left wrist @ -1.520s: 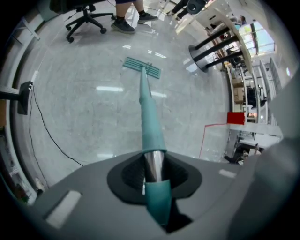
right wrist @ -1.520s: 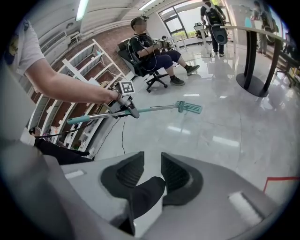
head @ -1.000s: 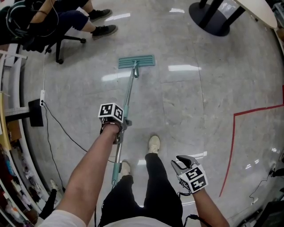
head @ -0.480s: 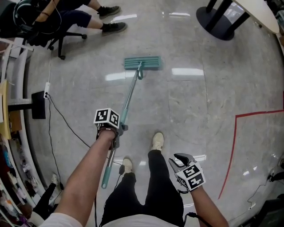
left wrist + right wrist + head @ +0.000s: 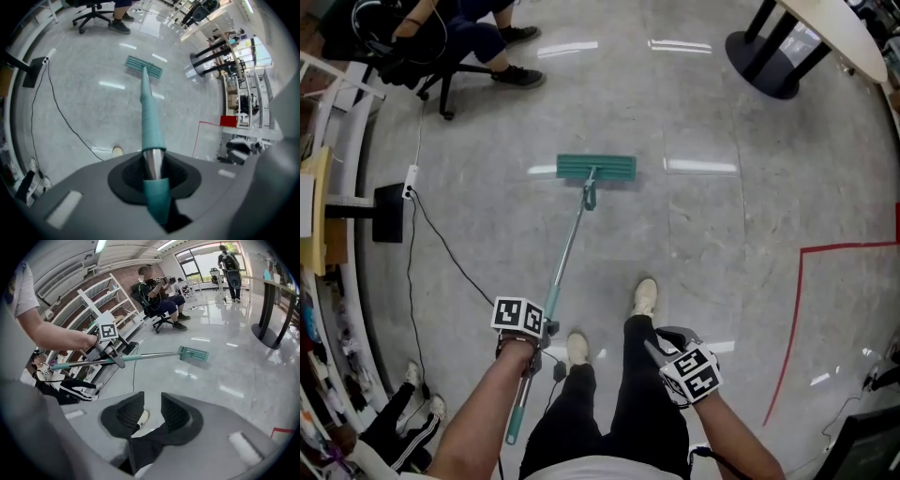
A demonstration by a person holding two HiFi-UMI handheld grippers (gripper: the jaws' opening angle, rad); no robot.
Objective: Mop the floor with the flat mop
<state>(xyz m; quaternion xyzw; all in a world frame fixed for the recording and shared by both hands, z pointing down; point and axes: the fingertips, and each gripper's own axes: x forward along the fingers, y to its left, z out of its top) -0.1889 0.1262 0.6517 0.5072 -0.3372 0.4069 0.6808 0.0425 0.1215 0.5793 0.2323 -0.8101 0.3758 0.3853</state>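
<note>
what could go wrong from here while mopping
1. The black cable trails across the floor to the person's shoes beside the mop handle; a foot or the handle could snag it.
2. Only the left tool grips the handle while the right tool hangs open and empty, so the mop head may twist or wander.

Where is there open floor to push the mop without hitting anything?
Bare floor runs from the mop head right to the red tape line, and ahead toward the table base. Left is crowded: cable, black box, office chair.
</note>
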